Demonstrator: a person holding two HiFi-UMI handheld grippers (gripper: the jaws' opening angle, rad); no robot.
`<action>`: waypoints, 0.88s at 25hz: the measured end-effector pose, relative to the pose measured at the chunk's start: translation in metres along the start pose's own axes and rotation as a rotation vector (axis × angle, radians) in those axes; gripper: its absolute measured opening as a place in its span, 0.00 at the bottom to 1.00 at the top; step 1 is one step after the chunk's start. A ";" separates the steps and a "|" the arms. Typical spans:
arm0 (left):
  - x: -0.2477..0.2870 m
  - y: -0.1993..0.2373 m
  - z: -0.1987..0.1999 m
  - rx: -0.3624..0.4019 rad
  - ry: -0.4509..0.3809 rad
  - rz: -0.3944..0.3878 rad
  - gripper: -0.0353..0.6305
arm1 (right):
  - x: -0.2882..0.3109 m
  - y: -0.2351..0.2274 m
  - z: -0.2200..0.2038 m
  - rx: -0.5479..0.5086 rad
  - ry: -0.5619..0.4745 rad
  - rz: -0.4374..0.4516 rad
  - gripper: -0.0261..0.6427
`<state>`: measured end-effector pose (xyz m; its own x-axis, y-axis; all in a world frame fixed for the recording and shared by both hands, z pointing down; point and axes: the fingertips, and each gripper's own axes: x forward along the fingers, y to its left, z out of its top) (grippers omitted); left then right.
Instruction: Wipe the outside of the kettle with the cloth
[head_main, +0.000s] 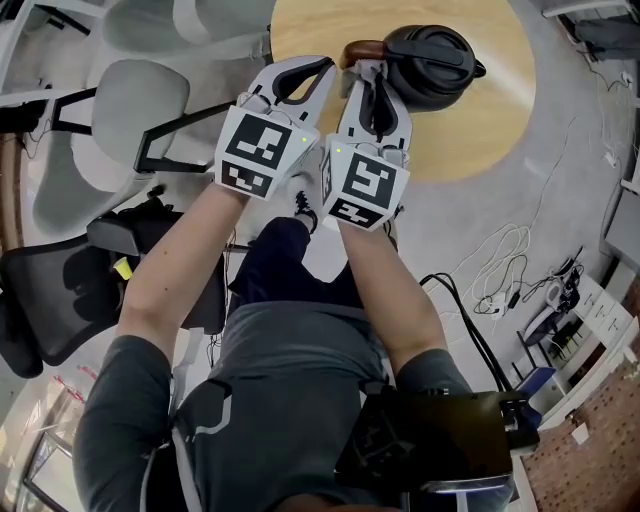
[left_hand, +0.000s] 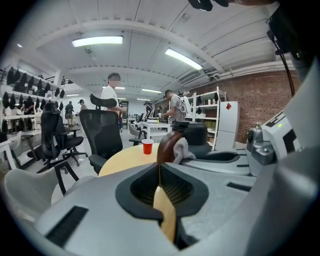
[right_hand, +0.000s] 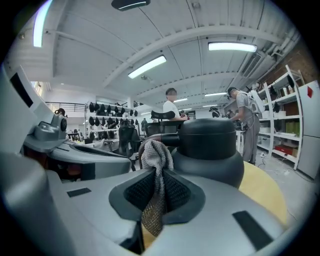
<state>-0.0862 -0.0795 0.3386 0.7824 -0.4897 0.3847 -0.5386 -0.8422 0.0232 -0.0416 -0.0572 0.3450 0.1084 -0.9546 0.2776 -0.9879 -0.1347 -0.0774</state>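
Note:
A black kettle (head_main: 432, 58) with a curved brown handle (head_main: 360, 50) stands on the round wooden table (head_main: 470, 130). My right gripper (head_main: 372, 70) is shut on a grey knitted cloth (right_hand: 156, 190). The cloth bunches up past the jaw tips, right beside the handle and the kettle (right_hand: 210, 150). My left gripper (head_main: 328, 66) is beside it on the left, jaws shut with nothing between them. In the left gripper view its tips (left_hand: 159, 167) sit just short of the brown handle (left_hand: 167, 146), with the cloth (left_hand: 182, 150) next to it.
A red cup (left_hand: 147, 146) stands on the far side of the table. A grey chair (head_main: 130, 110) and a black chair (head_main: 55, 290) stand to the left. Cables (head_main: 500, 265) lie on the floor at right. People stand at benches in the background.

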 end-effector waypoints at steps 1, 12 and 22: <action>0.001 -0.001 0.000 -0.001 -0.002 -0.002 0.07 | -0.001 -0.001 0.000 0.003 -0.004 -0.006 0.11; 0.003 -0.017 0.007 -0.018 -0.002 0.017 0.07 | -0.019 -0.013 -0.001 0.020 0.001 0.030 0.11; 0.009 -0.028 0.003 -0.044 0.021 0.105 0.07 | -0.038 -0.034 -0.003 0.052 0.009 0.183 0.11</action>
<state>-0.0635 -0.0612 0.3390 0.7142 -0.5698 0.4066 -0.6311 -0.7754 0.0218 -0.0120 -0.0159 0.3397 -0.0737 -0.9620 0.2630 -0.9840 0.0272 -0.1763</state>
